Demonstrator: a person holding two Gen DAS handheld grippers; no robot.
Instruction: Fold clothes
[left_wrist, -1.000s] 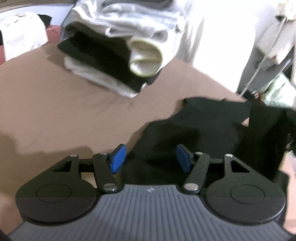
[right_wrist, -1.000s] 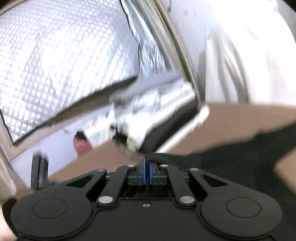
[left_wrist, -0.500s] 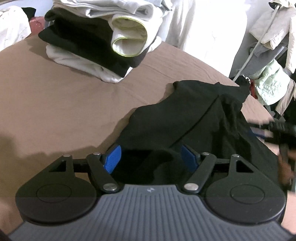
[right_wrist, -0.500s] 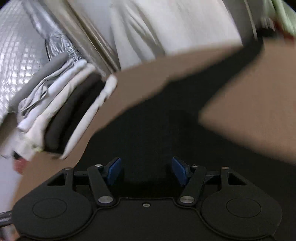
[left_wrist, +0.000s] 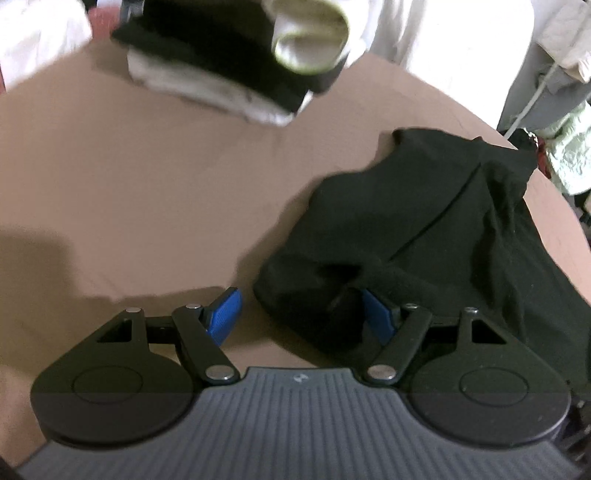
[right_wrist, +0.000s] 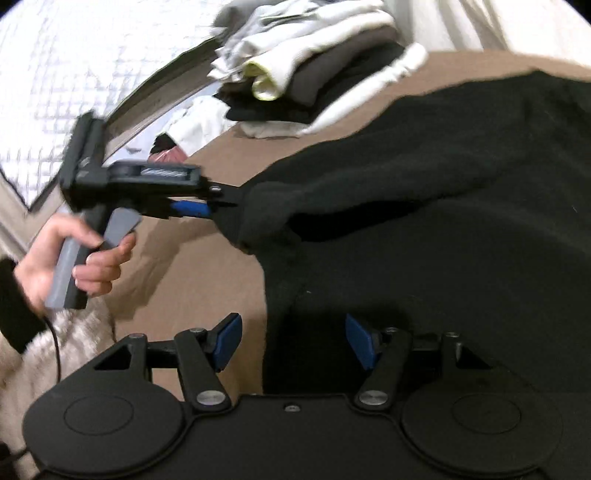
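Right gripper (right_wrist: 291, 345), newly spread, had dropped onto the black garment (left_wrist: 424, 229); left gripper (left_wrist: 299, 317) was closing on its edge, ready for regrasping.

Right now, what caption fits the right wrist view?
Open right gripper over the black garment edge; closing left gripper at its corner, folded stack behind.

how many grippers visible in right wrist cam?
2. Right gripper at the bottom, open over the black garment; left gripper mid-left, held by a hand, at the garment's edge.
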